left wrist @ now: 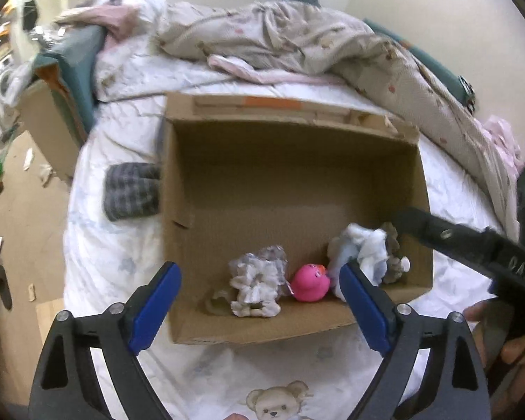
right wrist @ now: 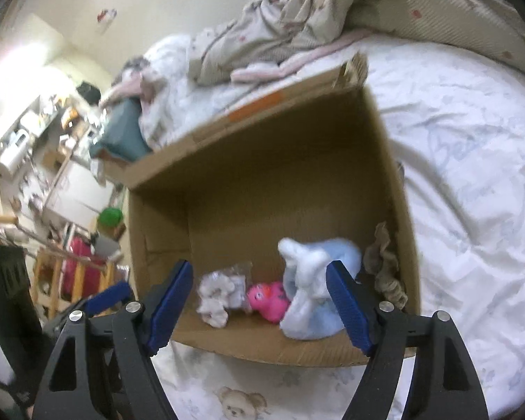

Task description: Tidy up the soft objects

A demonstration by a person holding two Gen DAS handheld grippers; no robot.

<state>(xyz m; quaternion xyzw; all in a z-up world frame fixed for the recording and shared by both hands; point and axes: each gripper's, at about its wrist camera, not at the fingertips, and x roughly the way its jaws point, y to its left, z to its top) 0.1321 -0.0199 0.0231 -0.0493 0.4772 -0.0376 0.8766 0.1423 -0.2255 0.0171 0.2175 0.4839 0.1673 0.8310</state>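
Your left gripper [left wrist: 259, 280] and right gripper [right wrist: 260, 280] both gape wide, holding nothing, above the cardboard box [left wrist: 290, 182] on the bed, where a pale-blue plush [right wrist: 318, 290], pink toy [left wrist: 311, 281] and white cloth bundle [left wrist: 255, 287] line the near wall.

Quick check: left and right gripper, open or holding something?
Left gripper: open, holding nothing.
Right gripper: open, holding nothing; the light blue plush lies loose in the box.

The cardboard box [left wrist: 297, 182] stands open and bare toward its far wall; soft toys [left wrist: 259, 288] crowd the near wall.
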